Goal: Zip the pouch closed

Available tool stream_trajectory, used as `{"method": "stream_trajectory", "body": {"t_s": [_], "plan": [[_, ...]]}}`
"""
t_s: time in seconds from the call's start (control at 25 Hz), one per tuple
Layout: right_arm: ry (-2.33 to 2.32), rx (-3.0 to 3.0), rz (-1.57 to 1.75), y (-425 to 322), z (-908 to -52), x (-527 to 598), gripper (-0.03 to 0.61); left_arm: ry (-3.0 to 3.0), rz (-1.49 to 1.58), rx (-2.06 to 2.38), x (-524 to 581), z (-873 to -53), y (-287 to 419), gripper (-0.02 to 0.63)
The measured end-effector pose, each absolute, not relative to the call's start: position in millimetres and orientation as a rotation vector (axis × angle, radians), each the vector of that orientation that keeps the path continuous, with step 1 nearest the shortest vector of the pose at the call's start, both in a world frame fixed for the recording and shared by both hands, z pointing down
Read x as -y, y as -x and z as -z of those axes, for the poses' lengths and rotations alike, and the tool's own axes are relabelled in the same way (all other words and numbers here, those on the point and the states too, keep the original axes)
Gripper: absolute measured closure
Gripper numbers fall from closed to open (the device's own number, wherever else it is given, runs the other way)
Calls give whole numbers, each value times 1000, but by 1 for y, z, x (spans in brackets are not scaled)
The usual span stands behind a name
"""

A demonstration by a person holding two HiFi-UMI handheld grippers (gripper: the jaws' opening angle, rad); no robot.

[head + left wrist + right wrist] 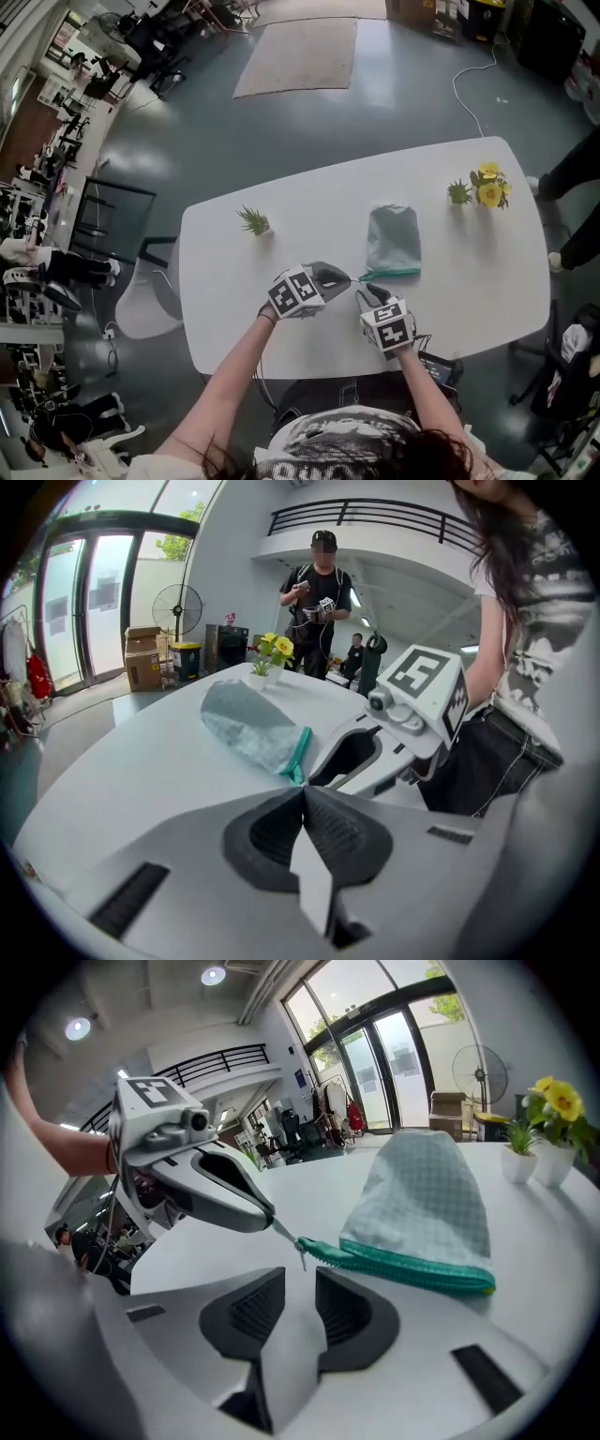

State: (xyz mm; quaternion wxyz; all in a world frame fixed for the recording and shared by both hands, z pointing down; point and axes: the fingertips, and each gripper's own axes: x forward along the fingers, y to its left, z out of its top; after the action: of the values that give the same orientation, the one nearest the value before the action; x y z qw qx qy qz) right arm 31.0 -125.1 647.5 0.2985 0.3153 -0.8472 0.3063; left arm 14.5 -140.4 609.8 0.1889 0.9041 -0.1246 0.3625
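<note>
Pouch [393, 239] on table [281, 234], L gripper [305, 791] fingers pinching zip pull [284, 1233], R gripper [300, 1283] fingers apart

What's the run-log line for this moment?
left gripper: shut on zipper pull | right gripper: open, empty | pouch: lying on table

Pale grey checked pouch [394, 236] w/ teal zip [392, 273], white table [309, 202]

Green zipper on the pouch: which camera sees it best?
The right gripper view: the green zipper runs across the frame, close and sharp. The head view shows only a thin green line; the left gripper view shows it end-on.
</note>
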Motion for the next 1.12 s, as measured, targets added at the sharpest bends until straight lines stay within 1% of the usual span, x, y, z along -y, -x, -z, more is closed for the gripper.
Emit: {"method": "stream_trajectory", "body": {"t_s": [0.12, 0.16, 0.24, 0.64, 0.92, 1.12], "plan": [[-863, 2249, -833, -25, -652, 134, 477, -2543, -1011, 354, 139, -608, -15, 601], [-877, 2249, -850, -24, -652, 136, 493, -2542, -1008, 359, 139, -608, -15, 601], [-903, 2248, -888, -26, -652, 137, 557, -2540, -997, 371, 138, -608, -15, 601], [-915, 2271, -915, -19, -643, 125, 575, -2560, -951, 384, 131, -603, -12, 601], [-900, 2226, -891, -23, -646, 105, 575, -2582, -1048, 381, 121, -621, -4, 600], [-913, 2197, -890, -29, -645, 94, 577, -2585, -1052, 296, 108, -627, -9, 598]]}}
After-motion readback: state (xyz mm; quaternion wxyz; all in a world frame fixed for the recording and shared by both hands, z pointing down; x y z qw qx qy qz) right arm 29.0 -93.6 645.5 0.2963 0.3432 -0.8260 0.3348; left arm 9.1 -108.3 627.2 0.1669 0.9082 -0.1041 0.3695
